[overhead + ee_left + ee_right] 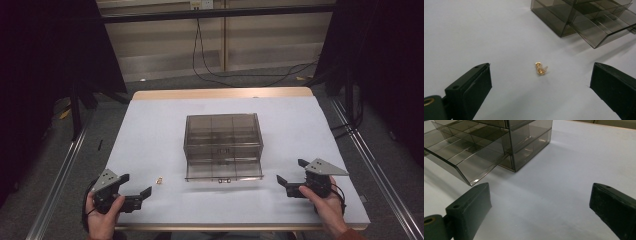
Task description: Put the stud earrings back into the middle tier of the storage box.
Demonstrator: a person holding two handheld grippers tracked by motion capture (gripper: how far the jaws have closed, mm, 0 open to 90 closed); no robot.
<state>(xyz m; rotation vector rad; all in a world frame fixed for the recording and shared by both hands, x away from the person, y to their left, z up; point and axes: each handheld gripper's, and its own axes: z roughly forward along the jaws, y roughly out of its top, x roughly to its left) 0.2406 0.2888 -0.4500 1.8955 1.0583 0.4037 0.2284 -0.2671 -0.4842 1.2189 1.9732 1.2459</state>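
- Small gold earring (540, 69) lies on white table (150, 140), at eight o'clock from smoky plastic drawer box (223, 131), whose drawer (224, 170) stands open, likely awaiting it.
- Left gripper (134, 192) jaws spread, aimed at earring.
- Right gripper (291, 173) jaws spread, empty.

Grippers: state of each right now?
Left gripper: open, holding nothing; gold earring lies on the table ahead of it.
Right gripper: open, holding nothing.

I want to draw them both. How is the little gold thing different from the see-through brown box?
The gold earring is tiny, shiny and solid gold-coloured; the drawer box is much bigger, smoky brown and see-through. The earring lies loose near the left gripper; the box stands mid-table with a drawer pulled out. Both rest on the white table.
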